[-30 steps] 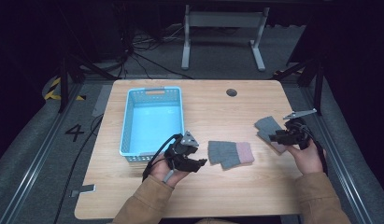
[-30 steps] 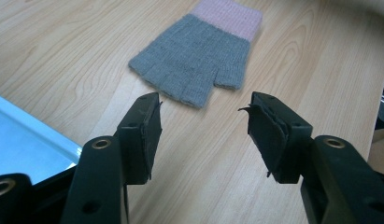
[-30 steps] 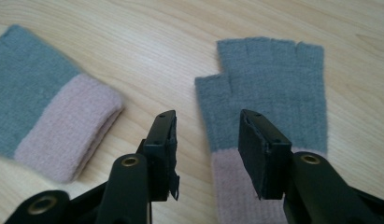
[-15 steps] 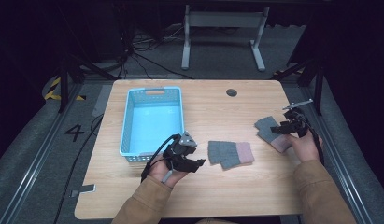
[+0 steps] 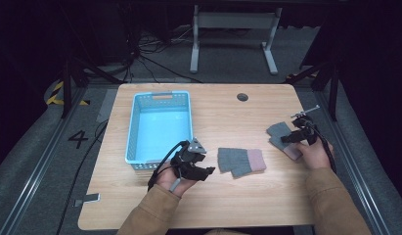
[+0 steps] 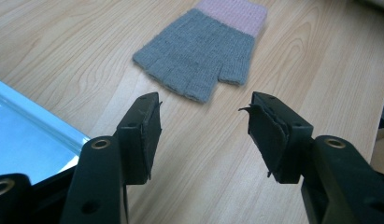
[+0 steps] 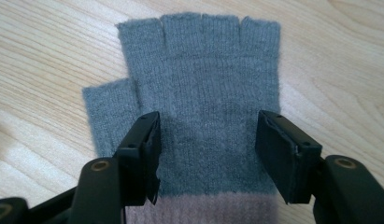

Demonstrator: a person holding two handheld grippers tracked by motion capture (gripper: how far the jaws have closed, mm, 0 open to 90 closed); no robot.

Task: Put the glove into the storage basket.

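- The right hand-held gripper (image 5: 292,137) hangs over the glove near the bench's right edge (image 5: 282,139); its jaws have just been opening and now stand wide, straddling the grey knit without pressing it.
- In the right gripper view this glove (image 7: 203,88) lies flat, fingers away from the camera, pink cuff nearest.
- The left hand-held gripper (image 5: 204,170) sits near the front edge, jaws apart, grasping nothing.
- A second glove (image 5: 240,161) lies flat near the middle of the bench (image 5: 223,112), just beyond those jaws.
- A blue basket (image 5: 131,132) stands toward the left edge.
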